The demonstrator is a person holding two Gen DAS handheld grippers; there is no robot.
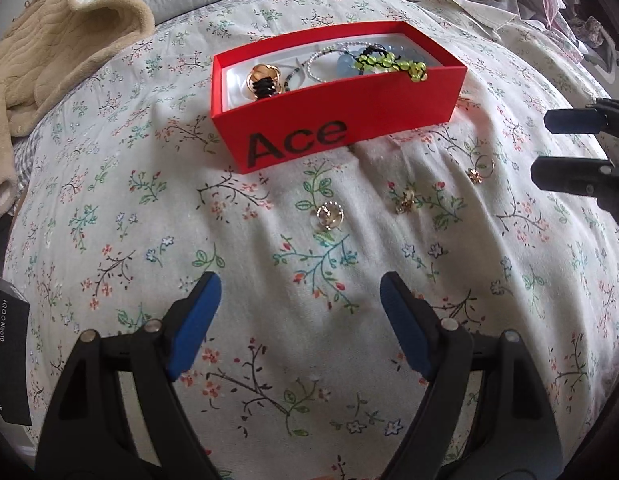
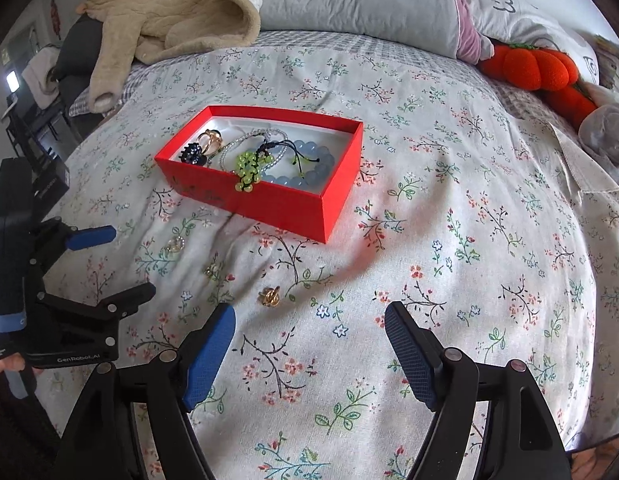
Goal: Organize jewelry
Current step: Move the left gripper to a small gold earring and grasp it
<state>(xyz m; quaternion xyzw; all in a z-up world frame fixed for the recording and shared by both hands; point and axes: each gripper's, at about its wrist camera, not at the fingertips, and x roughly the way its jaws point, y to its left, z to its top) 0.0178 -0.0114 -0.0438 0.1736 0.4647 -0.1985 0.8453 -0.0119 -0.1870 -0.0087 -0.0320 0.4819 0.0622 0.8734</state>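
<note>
Left gripper (image 1: 300, 292) wide, empty, ring (image 1: 329, 216) just ahead, right gripper (image 2: 309, 320) wide, empty, gold ring (image 2: 269, 296) at left fingertip, red box (image 2: 285, 204) beyond.

In the left wrist view, bare floral bedspread (image 1: 293, 340) fills the lower centre. The red box (image 1: 337, 120) blocks upper centre; three rings (image 1: 329, 216) lie scattered just below it. A beige blanket (image 1: 57, 52) occupies upper left. The right gripper (image 1: 549, 148) intrudes at right edge.
</note>
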